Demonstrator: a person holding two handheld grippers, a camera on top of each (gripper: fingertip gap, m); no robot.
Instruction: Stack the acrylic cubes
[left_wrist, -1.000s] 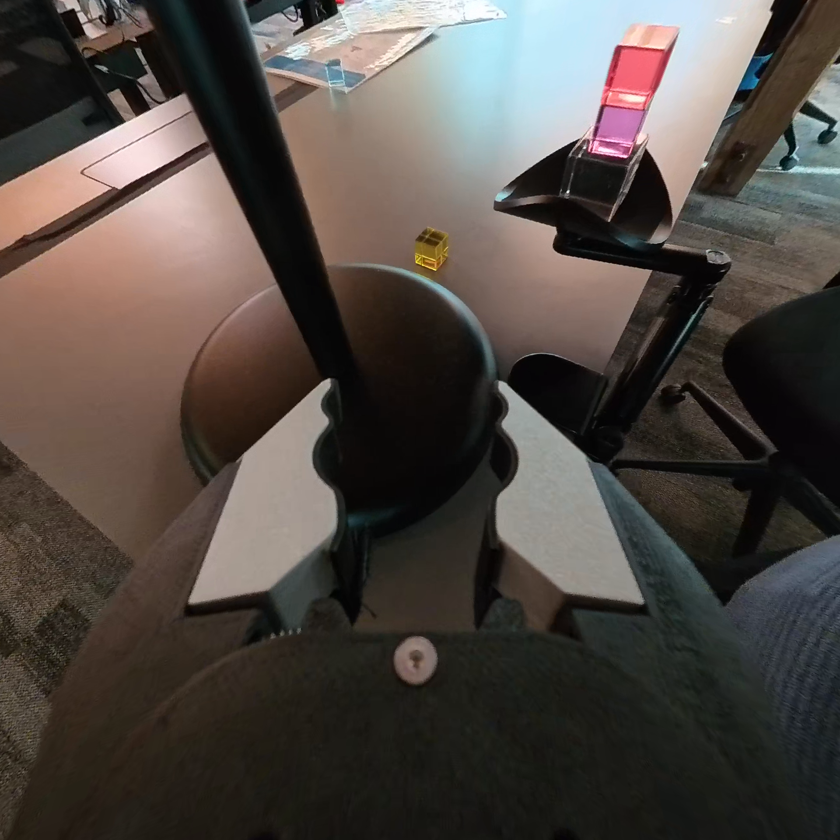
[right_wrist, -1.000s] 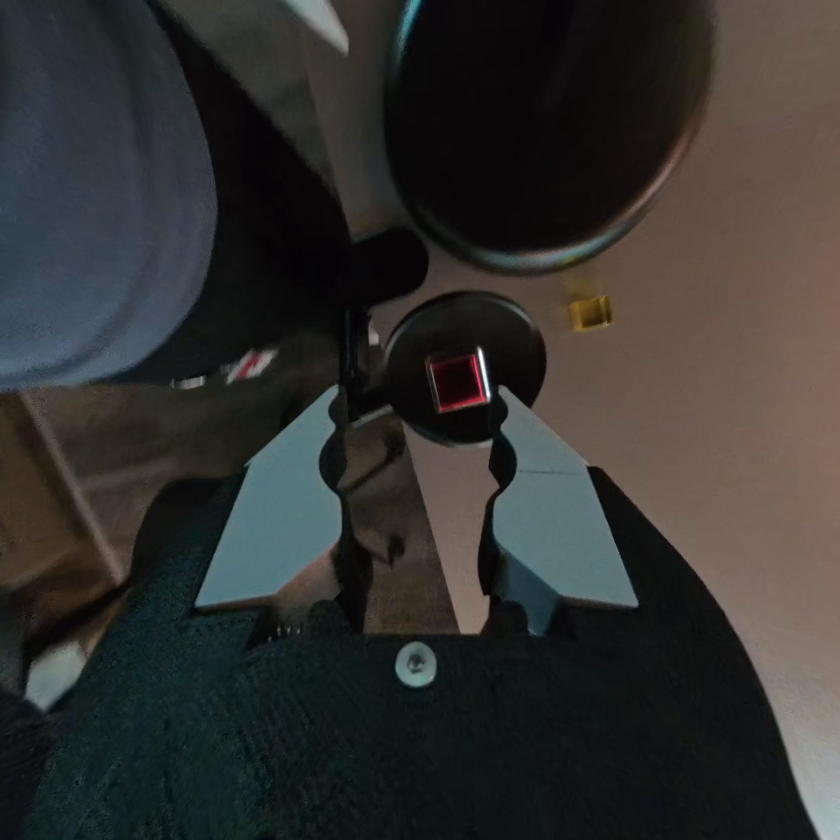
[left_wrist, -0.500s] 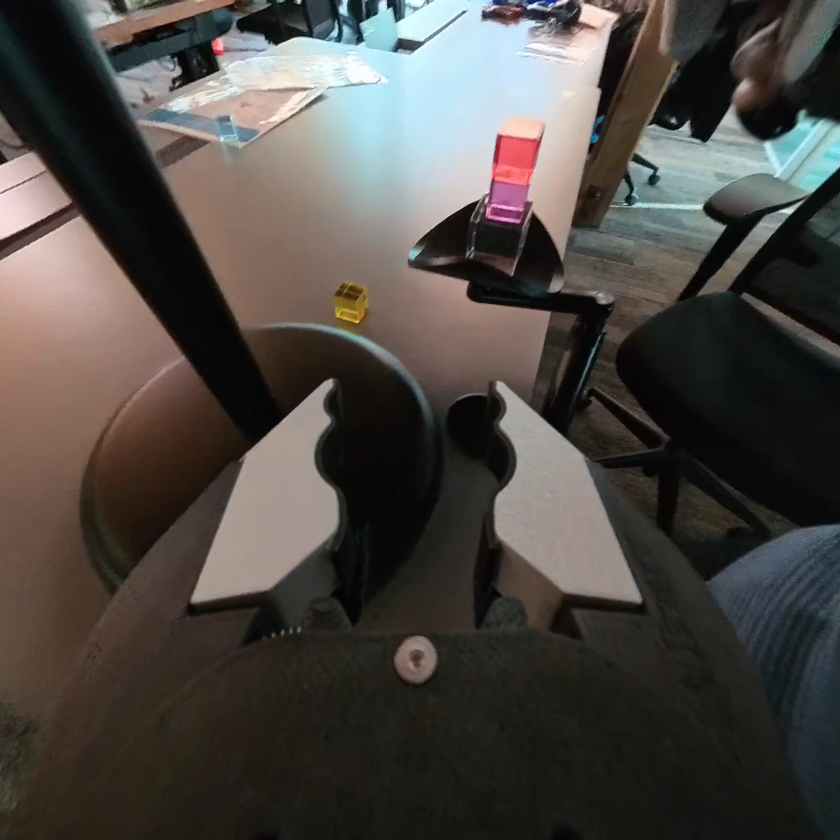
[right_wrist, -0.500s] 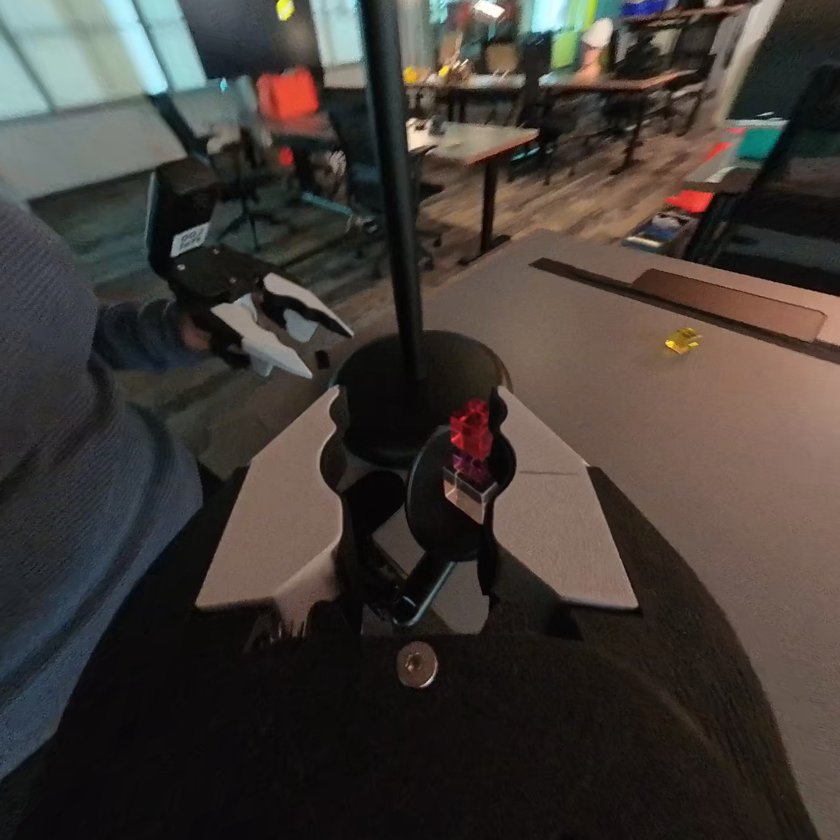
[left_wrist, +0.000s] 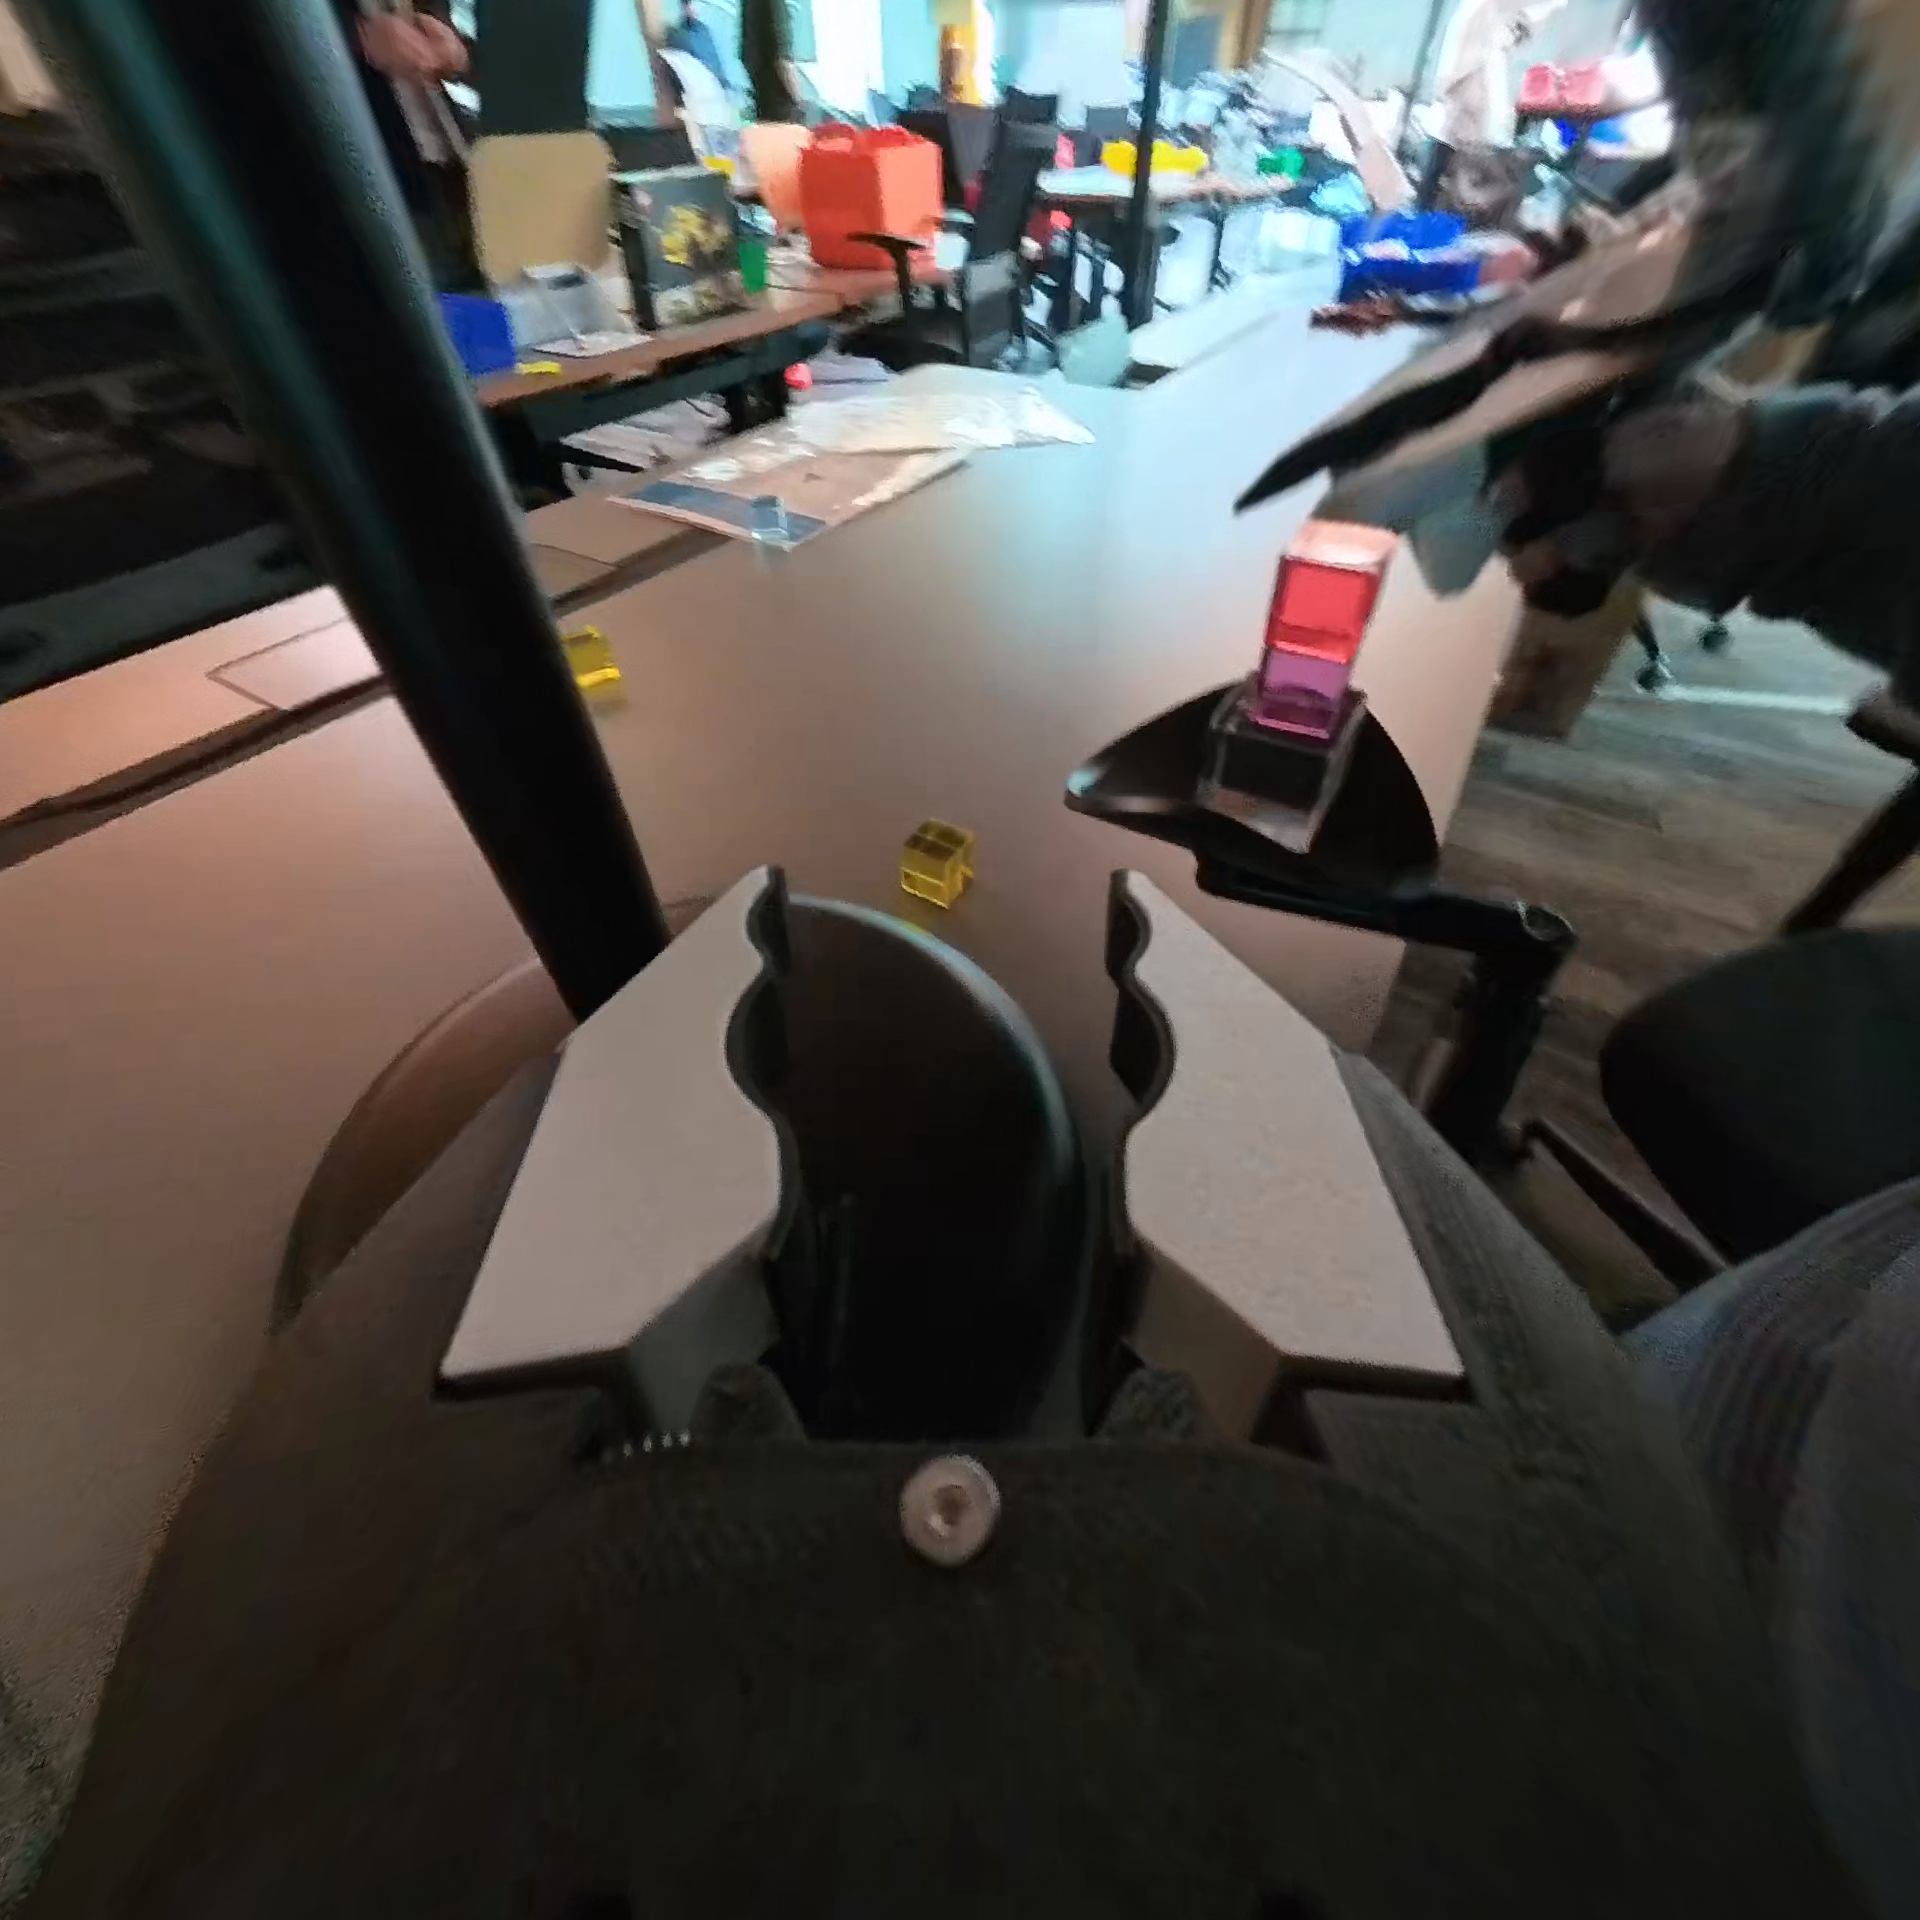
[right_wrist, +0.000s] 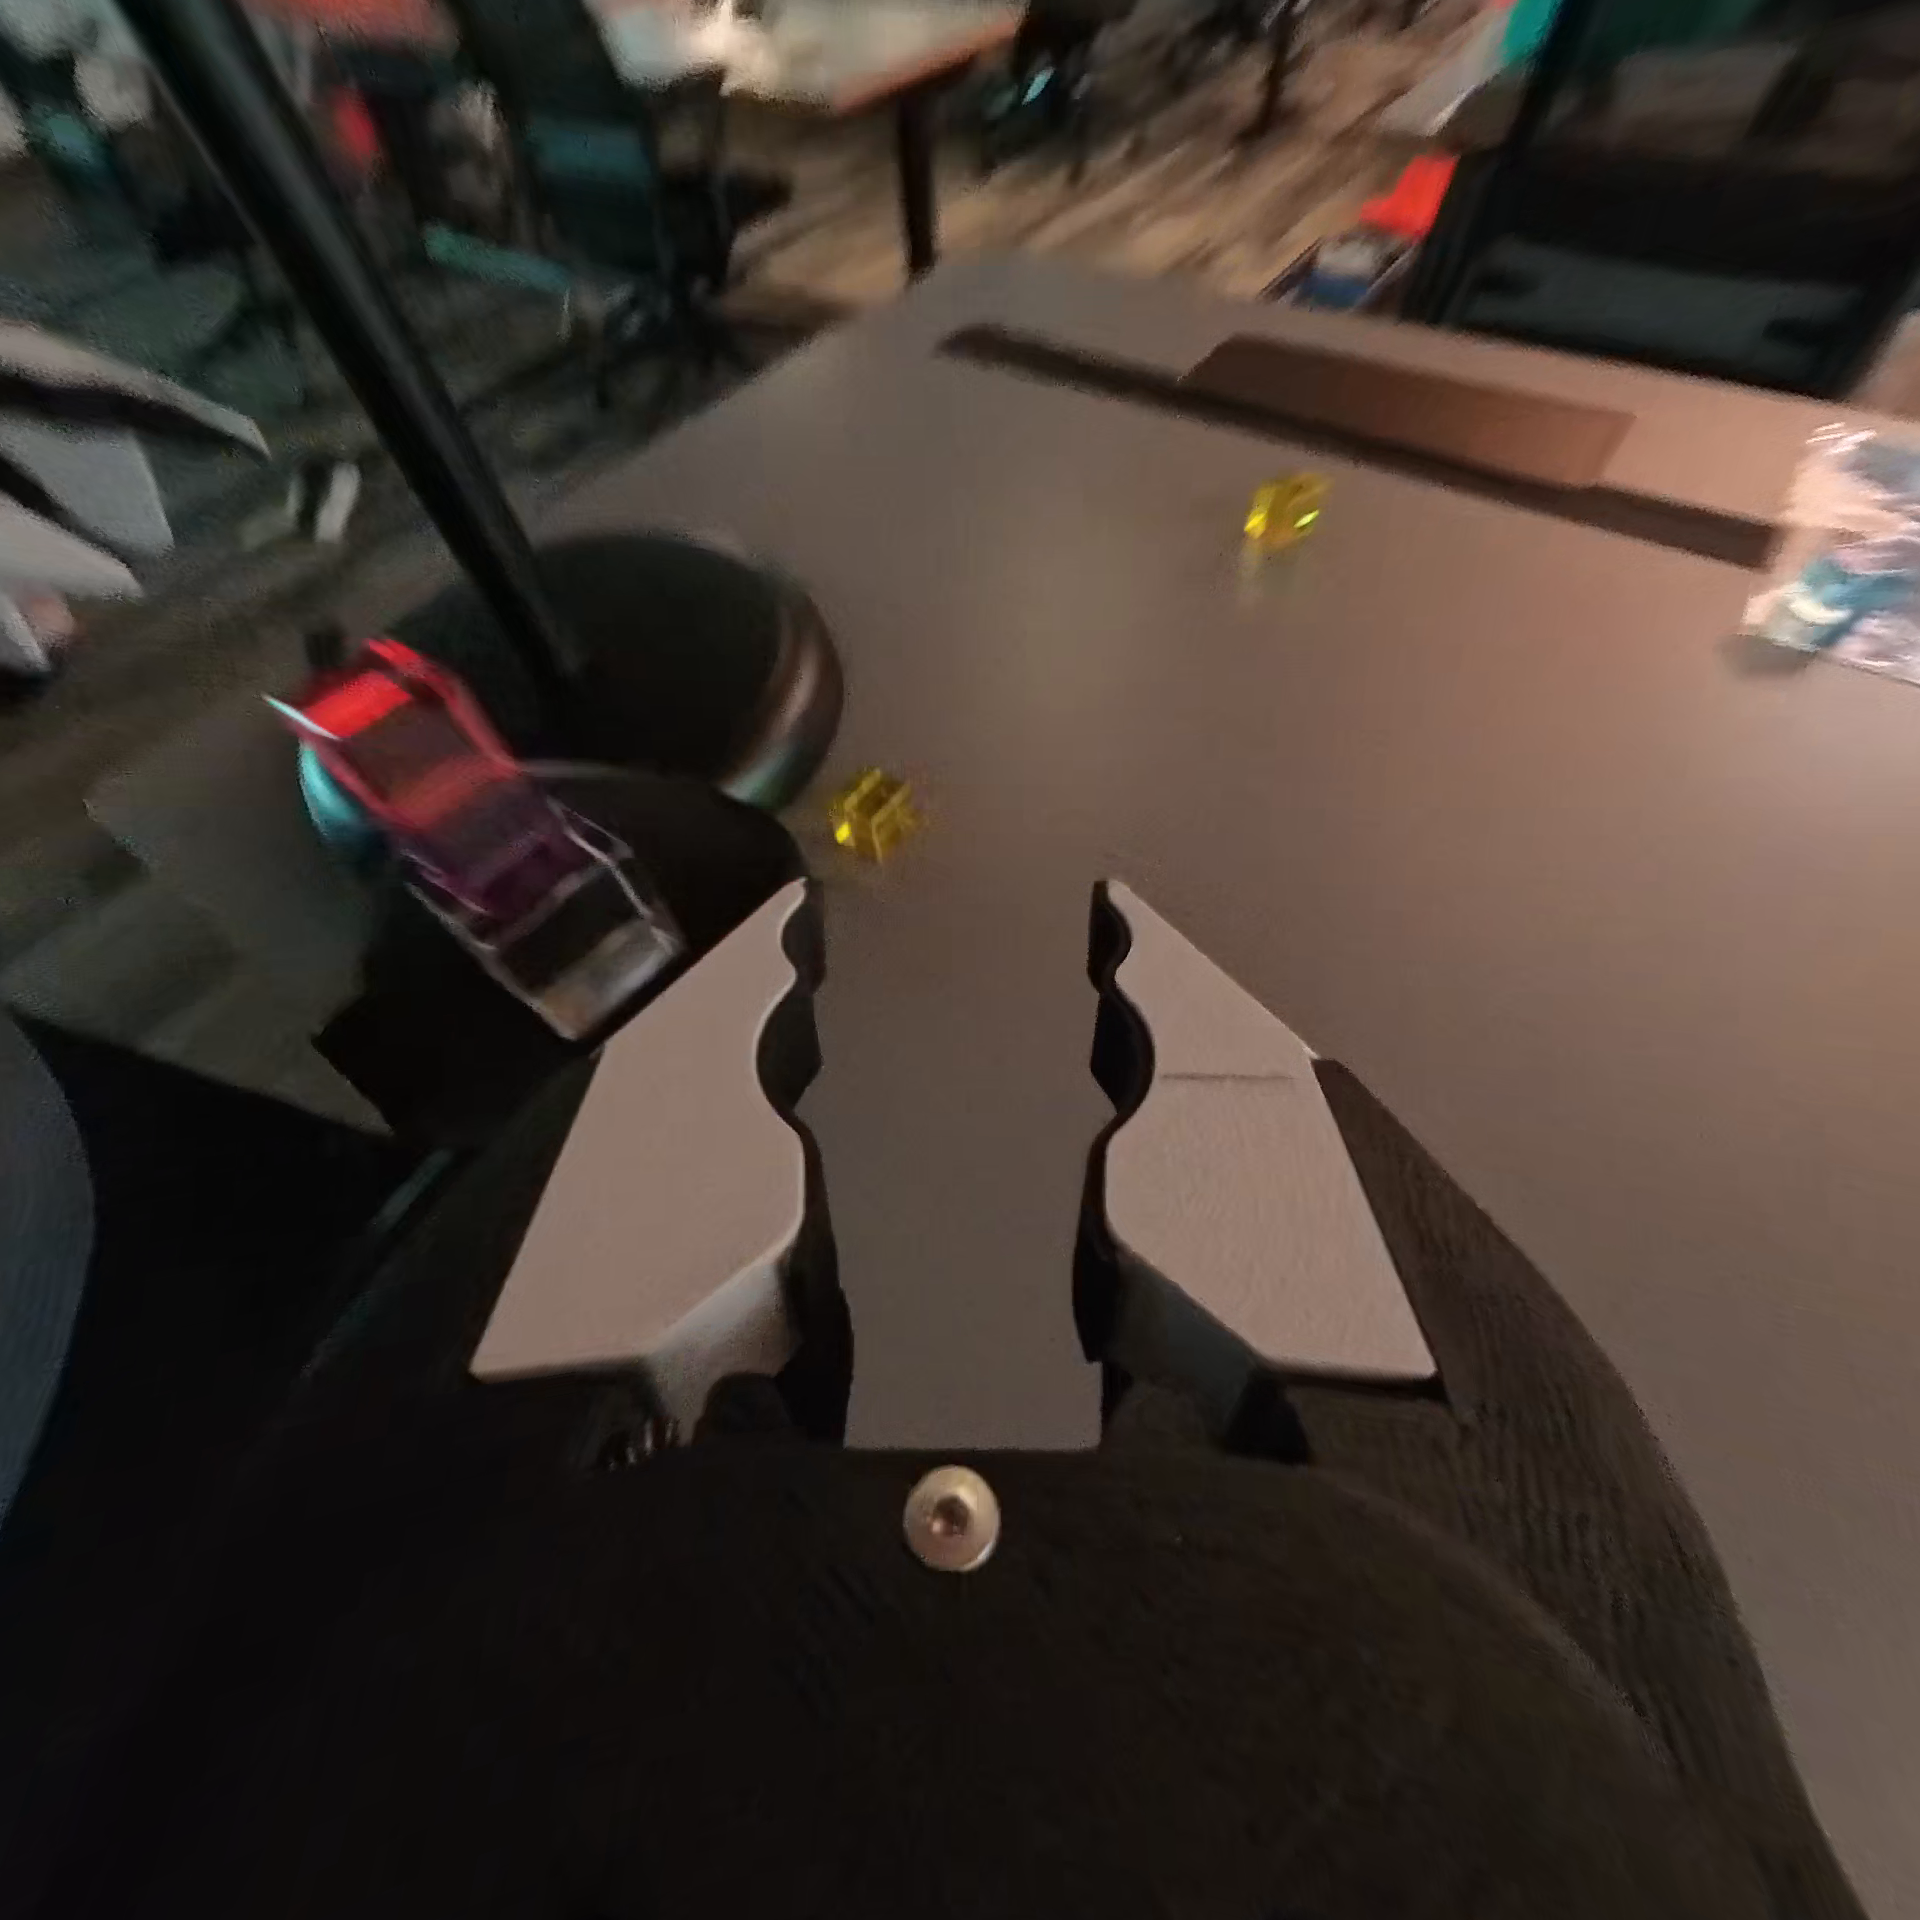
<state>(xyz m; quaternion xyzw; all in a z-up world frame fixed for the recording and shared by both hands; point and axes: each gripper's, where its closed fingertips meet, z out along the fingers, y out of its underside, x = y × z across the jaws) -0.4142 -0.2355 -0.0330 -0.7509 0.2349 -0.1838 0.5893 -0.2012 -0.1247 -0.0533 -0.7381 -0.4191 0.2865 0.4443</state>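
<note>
Left wrist view: the left gripper (left_wrist: 940, 904), jaws wide and bare, now looks level across the table (left_wrist: 312, 935) rather than down on it, above the round black base (left_wrist: 935, 1143) of a pole (left_wrist: 416, 520). A yellow cube (left_wrist: 937, 864) lies just beyond; a red, purple and clear stack (left_wrist: 1311, 665) stands on a black dish (left_wrist: 1164, 774). No writing is legible.

Right wrist view: the right gripper (right_wrist: 951, 899), narrower than before and holding nothing, has swung right of the stack (right_wrist: 468, 831), toward the yellow cube (right_wrist: 875, 812).
</note>
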